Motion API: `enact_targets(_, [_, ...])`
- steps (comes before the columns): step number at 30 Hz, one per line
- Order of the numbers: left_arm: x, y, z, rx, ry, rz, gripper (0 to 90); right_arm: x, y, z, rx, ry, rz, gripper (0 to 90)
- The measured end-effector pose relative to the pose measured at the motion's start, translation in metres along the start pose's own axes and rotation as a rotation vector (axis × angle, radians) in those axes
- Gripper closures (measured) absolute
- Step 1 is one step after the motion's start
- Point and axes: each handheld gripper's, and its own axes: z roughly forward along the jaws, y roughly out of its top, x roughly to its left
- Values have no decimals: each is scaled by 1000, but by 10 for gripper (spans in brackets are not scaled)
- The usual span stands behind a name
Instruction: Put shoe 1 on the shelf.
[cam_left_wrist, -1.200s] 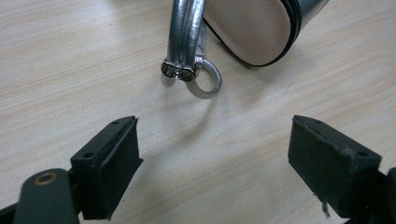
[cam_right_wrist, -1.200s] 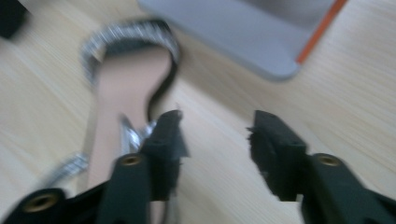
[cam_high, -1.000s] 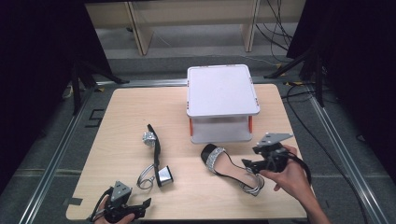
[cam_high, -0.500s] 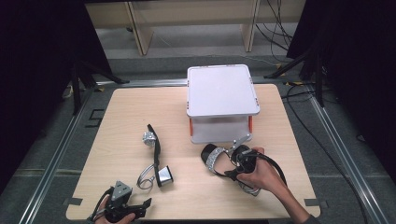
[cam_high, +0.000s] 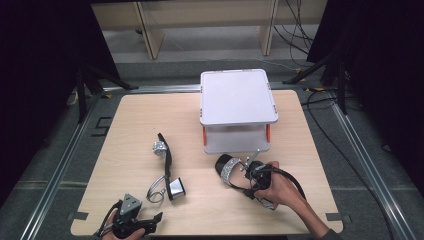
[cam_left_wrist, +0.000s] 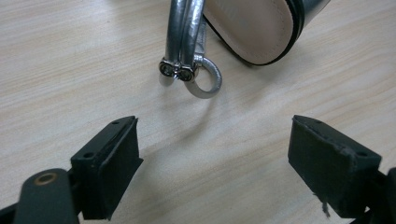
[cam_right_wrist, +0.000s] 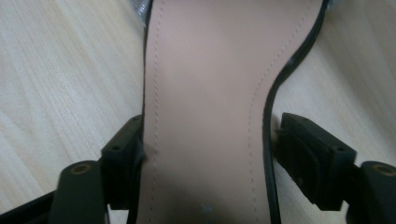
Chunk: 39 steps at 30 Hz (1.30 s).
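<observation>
Over sandal (cam_right_wrist: 205, 116), right gripper (cam_right_wrist: 210, 154) straddles sole, jaws w/ slight gap.

No readable text, labels, brands or numbers.

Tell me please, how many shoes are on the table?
2. One sandal lies on its side at the left-centre of the table. The other sandal lies before the white stand, between the right gripper jaws.

Right sandal (cam_high: 235, 175) heel hidden under hand (cam_high: 280, 187); left sandal (cam_left_wrist: 254, 28) cut off by top edge
</observation>
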Motion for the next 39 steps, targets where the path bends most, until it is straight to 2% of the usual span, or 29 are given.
enact_targets(2, [0, 0, 0, -1, -2, -3, 159, 1, 0, -1, 1, 8, -9, 339])
enact_targets(3, [0, 0, 0, 3, -2, 2, 159, 1, 1, -1, -1, 15, -28, 385])
enact_targets(5, [0, 0, 0, 4, -1, 1, 159, 4, 1, -2, -5, 5, -53, 410])
enact_targets(11, [-1, 1, 0, -3, -2, 1, 158, 7, 2, -4, 3, -8, -47, 426])
enact_targets(13, [-1, 1, 0, -2, 11, 7, 159, 7, 2, -5, -4, -9, -37, 430])
enact_targets(14, [-2, 1, 0, -9, 11, 1, 158, 7, 2, -5, -7, -1, -34, 430])
enact_targets(15, [-3, 1, 1, -28, -6, -14, 159, 8, 2, -6, -8, 4, -23, 430])
enact_targets(16, [-2, 1, -1, -2, -2, 1, 159, 8, 2, -7, -12, 6, -33, 430])
enact_targets(17, [-2, 0, -1, -10, -7, 1, 159, 8, 2, -7, -9, 5, -34, 430])
enact_targets(18, [-1, 0, -1, 3, -5, 11, 158, 9, 3, -8, -13, -1, -40, 431])
enact_targets(19, [-1, -1, 1, -5, 9, 2, 159, 10, 3, -9, -13, -5, -30, 431])
enact_targets(20, [0, -1, -1, -4, -5, 6, 158, 10, 4, -10, -21, -4, -35, 431])
enact_targets(21, [0, -1, 0, -10, 16, 4, 159, 11, 4, -12, -24, -7, -29, 431])
enact_targets(22, [-2, 0, -2, -22, -3, -18, 158, 11, 5, -13, -26, 2, -26, 431])
enact_targets(23, [-2, -1, -1, -25, -3, -18, 158, 11, 6, -15, -35, 9, -26, 431])
enact_targets(24, [0, -2, -2, -9, 8, -1, 158, 10, 7, -17, -43, 11, -26, 431])
enact_targets(28, [0, -1, -1, -12, 7, -4, 159, 10, 14, -29, -84, 41, -8, 431])
enact_targets(29, [0, -2, -1, -12, 6, -6, 159, 10, 17, -31, -98, 52, -30, 431])
enact_targets(30, [0, -2, -1, -11, 6, -7, 159, 11, 19, -34, -99, 59, -19, 431])
enact_targets(36, [2, -1, -2, -1, 6, 2, 159, 14, 37, -54, -141, 137, -54, 431])
enact_targets(37, [1, -2, -1, -7, 28, -3, 158, 16, 42, -60, -147, 150, -51, 431])
enact_targets(38, [2, -2, -1, -5, 27, 1, 158, 17, 46, -64, -155, 157, -54, 431])
enact_targets(39, [2, -2, -1, -5, 28, 0, 159, 16, 49, -67, -175, 156, -78, 431])
